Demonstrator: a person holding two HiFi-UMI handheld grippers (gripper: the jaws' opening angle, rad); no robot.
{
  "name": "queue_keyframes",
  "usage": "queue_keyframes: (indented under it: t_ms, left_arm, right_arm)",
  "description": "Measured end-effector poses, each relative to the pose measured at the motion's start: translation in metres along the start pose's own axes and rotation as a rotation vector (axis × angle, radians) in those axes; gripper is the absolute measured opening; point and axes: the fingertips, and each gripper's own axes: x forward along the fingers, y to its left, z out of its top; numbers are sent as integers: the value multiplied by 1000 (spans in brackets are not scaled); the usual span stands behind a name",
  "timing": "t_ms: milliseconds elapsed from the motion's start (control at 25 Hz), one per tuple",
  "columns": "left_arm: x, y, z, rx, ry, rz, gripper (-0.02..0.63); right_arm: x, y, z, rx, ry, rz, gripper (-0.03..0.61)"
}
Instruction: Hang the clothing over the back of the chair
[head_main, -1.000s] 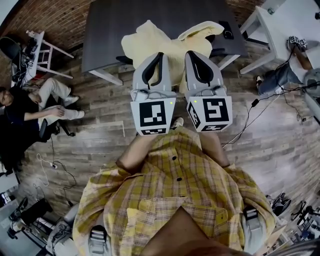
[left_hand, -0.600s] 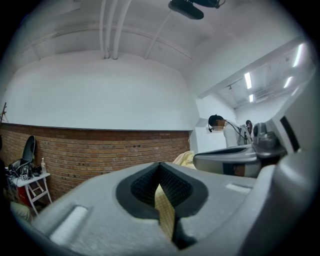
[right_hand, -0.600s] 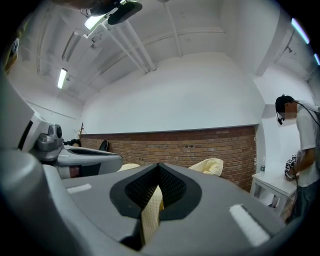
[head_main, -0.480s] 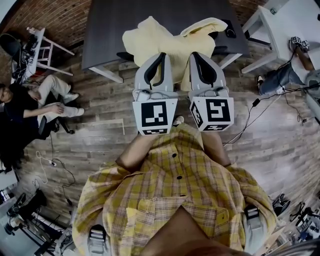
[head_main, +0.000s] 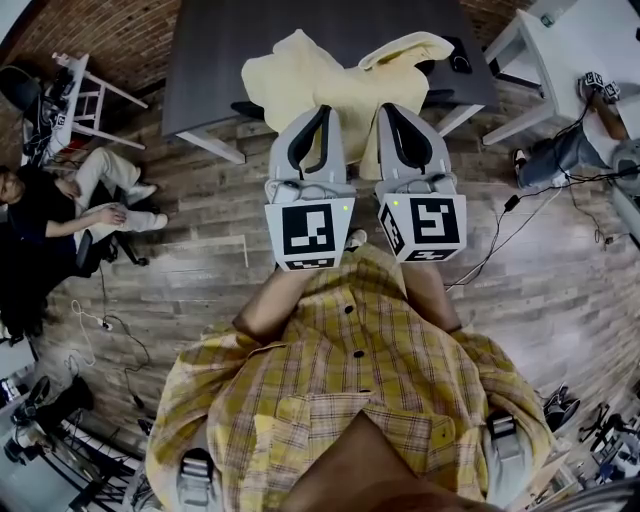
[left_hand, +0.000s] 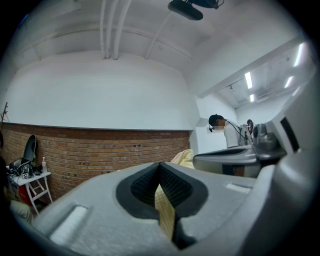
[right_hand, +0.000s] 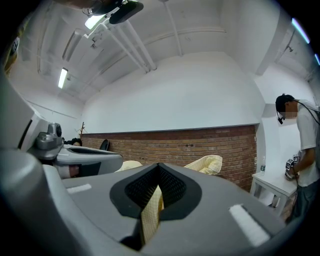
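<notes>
A pale yellow garment (head_main: 330, 80) lies bunched over the near edge of the dark table (head_main: 220, 50). It covers a black chair (head_main: 248, 110), of which only small parts show on either side. My left gripper (head_main: 322, 112) and right gripper (head_main: 390, 110) are side by side at the garment's near edge, pointing away from me. In the left gripper view the left gripper (left_hand: 160, 166) is shut, with a strip of yellow cloth (left_hand: 165, 212) pinched between its jaws. The right gripper (right_hand: 159, 166) is likewise shut on a fold of the cloth (right_hand: 150, 212).
A seated person (head_main: 60, 210) and a white stand (head_main: 85, 100) are at the left. A white table (head_main: 570, 40), another person's legs (head_main: 555, 155) and floor cables (head_main: 520, 210) are at the right. A standing person (right_hand: 302, 145) shows in the right gripper view.
Both grippers and the garment have shifted slightly toward the table. Both jaws stay shut on the cloth.
</notes>
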Motion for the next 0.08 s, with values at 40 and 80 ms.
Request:
queue_keyframes:
  t_ms: [40, 80]
  left_arm:
    - [0, 0, 0, 0, 0, 1, 2]
    - [0, 0, 0, 0, 0, 3, 2]
  right_arm:
    - [0, 0, 0, 0, -1, 0, 6]
    - [-1, 0, 1, -1, -2, 0, 6]
